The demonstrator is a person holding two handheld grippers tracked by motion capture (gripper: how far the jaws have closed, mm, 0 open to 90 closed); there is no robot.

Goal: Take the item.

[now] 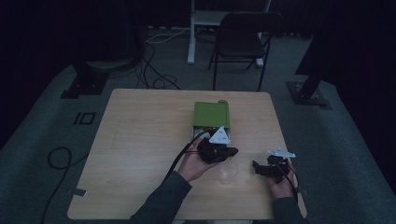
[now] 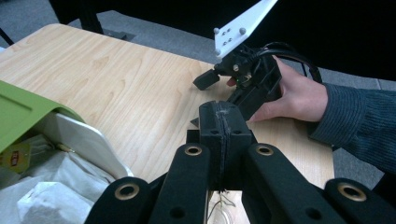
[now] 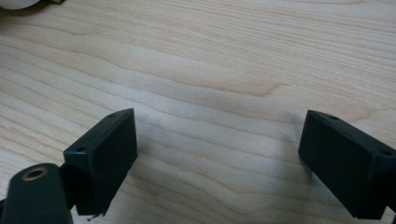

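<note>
My left gripper [image 1: 233, 152] [image 2: 221, 125] is at mid-table, just in front of an open green tea box [image 1: 211, 113] [image 2: 21, 108]. Its jaws are pressed flat together. A thin thread [image 2: 223, 201] shows just under them, above the rim of a clear glass [image 1: 229, 172]; whether the jaws pinch it I cannot tell. Paper-wrapped tea bags [image 2: 44, 198] and a yellow tag [image 2: 16, 156] lie in the box's white tray [image 2: 86, 140]. My right gripper [image 1: 257, 168] [image 2: 201, 100] [image 3: 219, 154] rests low over bare wood to the right of the glass, jaws wide apart with nothing between them.
The wooden table [image 1: 140, 140] has broad bare wood to the left of the box. A dark folding chair [image 1: 243, 39] and a white desk leg [image 1: 191, 37] stand beyond the far edge. Cables [image 1: 156, 77] trail on the grey floor.
</note>
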